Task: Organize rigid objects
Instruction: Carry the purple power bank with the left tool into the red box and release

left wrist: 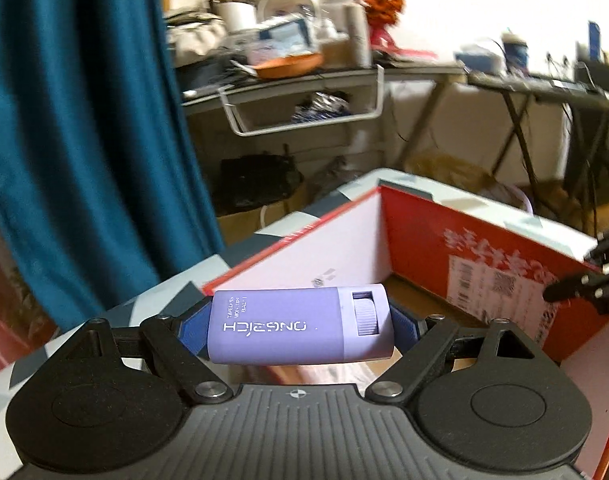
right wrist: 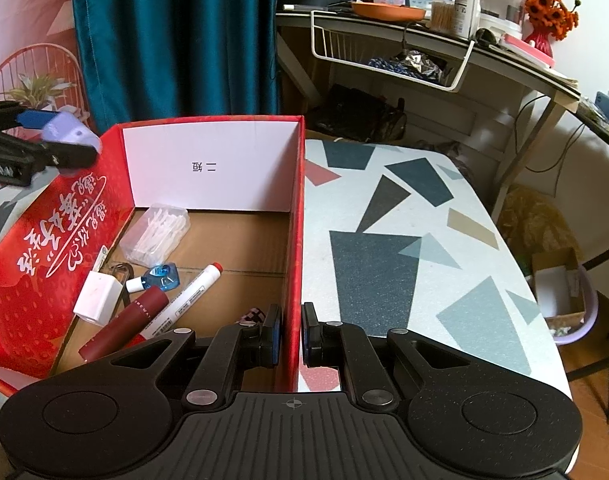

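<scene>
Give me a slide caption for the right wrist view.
Right gripper clamps the red cardboard box wall while the left gripper carries a lilac plastic case over it.

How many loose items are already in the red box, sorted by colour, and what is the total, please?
Clear: 1, the swab case
White: 2, the charger and the marker
Blue: 1, the small bottle
Dark red: 1, the tube
Total: 5, not counting half-hidden bits.

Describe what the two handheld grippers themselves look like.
Both match. The left gripper and the right gripper each have a ribbed dark grey body with a small crosshair mark, two round black discs at the sides, black linkage arms with silver pivot screws, and blue pads on black jaws. No cables, hands or sleeves show.
</scene>
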`<action>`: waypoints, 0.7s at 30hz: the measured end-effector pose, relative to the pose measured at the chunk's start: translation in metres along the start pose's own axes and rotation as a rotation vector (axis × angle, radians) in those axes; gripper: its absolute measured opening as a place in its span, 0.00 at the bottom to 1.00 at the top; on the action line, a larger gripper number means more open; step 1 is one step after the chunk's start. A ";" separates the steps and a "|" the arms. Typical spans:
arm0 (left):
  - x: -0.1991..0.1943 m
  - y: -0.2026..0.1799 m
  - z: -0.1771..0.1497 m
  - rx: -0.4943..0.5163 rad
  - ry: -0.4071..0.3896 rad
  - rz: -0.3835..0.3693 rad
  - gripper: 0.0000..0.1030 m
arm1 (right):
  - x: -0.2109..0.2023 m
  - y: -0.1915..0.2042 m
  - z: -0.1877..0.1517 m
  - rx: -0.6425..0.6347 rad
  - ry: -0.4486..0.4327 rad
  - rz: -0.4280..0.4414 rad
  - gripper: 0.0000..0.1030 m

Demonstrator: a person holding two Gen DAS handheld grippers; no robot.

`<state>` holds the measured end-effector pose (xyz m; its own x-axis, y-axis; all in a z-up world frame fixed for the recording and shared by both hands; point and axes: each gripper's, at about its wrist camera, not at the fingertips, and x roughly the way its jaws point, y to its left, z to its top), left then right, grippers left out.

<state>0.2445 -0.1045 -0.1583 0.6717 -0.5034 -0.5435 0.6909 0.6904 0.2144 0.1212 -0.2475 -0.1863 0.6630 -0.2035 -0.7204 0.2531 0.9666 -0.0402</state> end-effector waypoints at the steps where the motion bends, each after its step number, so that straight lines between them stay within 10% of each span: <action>1: 0.004 -0.004 0.000 0.018 0.009 0.000 0.86 | 0.000 0.000 0.000 0.000 0.000 0.000 0.09; 21: 0.032 -0.020 -0.008 0.097 0.125 -0.040 0.87 | 0.001 0.001 0.001 0.001 0.004 0.001 0.09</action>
<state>0.2499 -0.1305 -0.1866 0.6087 -0.4571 -0.6485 0.7432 0.6146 0.2643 0.1226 -0.2464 -0.1866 0.6609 -0.2016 -0.7229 0.2527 0.9668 -0.0386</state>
